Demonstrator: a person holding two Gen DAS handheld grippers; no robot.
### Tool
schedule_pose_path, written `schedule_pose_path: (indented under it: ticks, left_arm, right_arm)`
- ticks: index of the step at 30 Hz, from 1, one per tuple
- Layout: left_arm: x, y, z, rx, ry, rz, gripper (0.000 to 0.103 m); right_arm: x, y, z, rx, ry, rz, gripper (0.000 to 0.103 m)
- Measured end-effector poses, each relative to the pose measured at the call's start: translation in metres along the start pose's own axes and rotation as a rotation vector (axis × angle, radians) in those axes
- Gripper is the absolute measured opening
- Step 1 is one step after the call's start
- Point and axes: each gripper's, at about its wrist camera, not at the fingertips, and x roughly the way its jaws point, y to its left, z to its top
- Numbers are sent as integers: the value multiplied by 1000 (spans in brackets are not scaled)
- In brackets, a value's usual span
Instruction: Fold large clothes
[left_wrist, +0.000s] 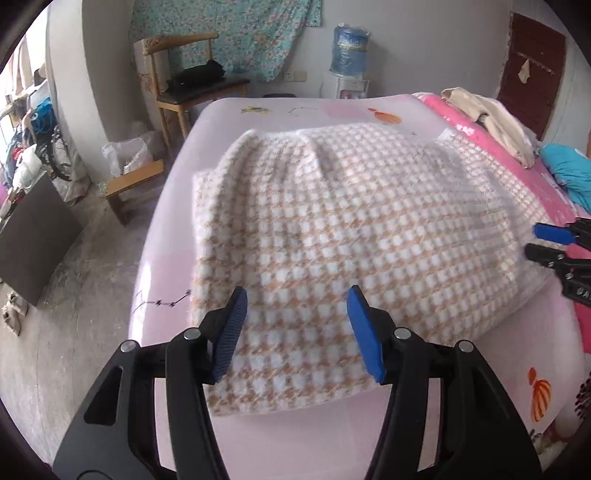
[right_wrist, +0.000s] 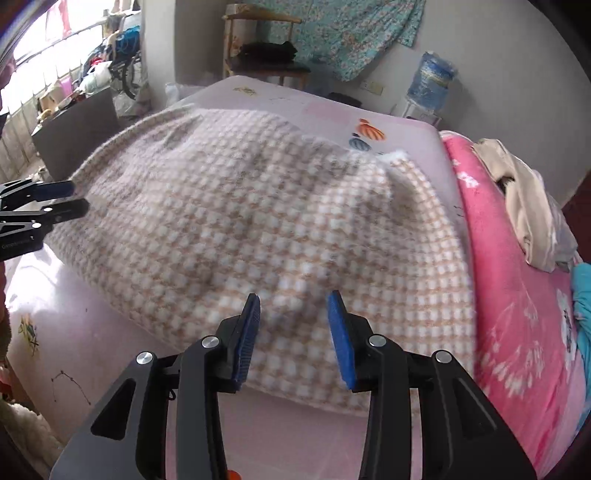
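A large checked garment (left_wrist: 332, 229), woven in white and pale orange, lies spread and partly folded on a bed (left_wrist: 288, 443) covered by a pale pink sheet with small printed figures. In the left wrist view the left claw (left_wrist: 295, 332) hangs over the near edge of the garment with its blue pads well apart and nothing between them; the cloth lies flat beneath them, not pinched. The right claw (left_wrist: 532, 242) shows at the right edge of that view, beside the garment's right side. In the right wrist view the right claw (right_wrist: 293, 339) stands over the near hem of the same garment (right_wrist: 258, 221), its pads parted to a narrower gap and also gripping nothing. The left claw (right_wrist: 72, 199) appears at the far left of this view, just beside the garment's left edge. To the right of the garment lies a bright pink blanket (right_wrist: 517, 295) with white flowers, and on it a beige piece of clothing (right_wrist: 528, 210) and something turquoise (right_wrist: 583, 295). Beyond the bed stand a wooden chair (left_wrist: 184, 85) with dark cloth on its seat and a blue water bottle (left_wrist: 349, 48) on a dispenser against the wall.
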Motion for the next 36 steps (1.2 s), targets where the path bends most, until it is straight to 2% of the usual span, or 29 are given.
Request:
schedule_pose_path:
  ticks: [1, 3, 5, 8, 11, 13, 17, 18, 21, 24, 28, 36]
  left_arm:
    - [11, 7, -4, -18, 36, 9, 54]
    - [17, 11, -9, -36, 5, -7, 54]
    - [15, 5, -8, -14, 11, 24, 54]
    - [4, 3, -7, -44, 13, -9, 54]
    - [-11, 1, -14, -62, 6, -3, 55]
    - [-22, -3, -20, -81, -6, -11, 64]
    - [-45, -18, -32, -99, -38, 3, 77]
    - [-50, -22, -35, -103, -43, 7, 82]
    - [-61, -35, -44, -104, -49, 31, 87]
    - [-67, -45, -51, -91, -40, 68, 90]
    - [-74, -50, -60, -95, -23, 78, 91]
    - [-86, -55, -65, -131, -31, 137, 91]
  right_arm:
    - [14, -13, -8, 42, 41, -16, 37]
    - [39, -34, -23, 128, 121, 17, 37]
    - [33, -38, -26, 163, 112, 38, 37]
    - [17, -34, -28, 157, 89, 22, 37]
    - [4, -27, -35, 166, 87, 11, 41]
    - [-6, -16, -40, 157, 78, 16, 51]
    - [-21, 8, -50, 152, 72, 27, 64]
    - [-24, 13, -53, 168, 75, 45, 70]
    - [-34, 29, -65, 223, 86, 79, 78]
    - [-40, 40, -75, 252, 90, 84, 81]
    - [-50, 49, -83, 264, 84, 37, 84]
    - [-63, 51, -82, 278, 63, 5, 86]
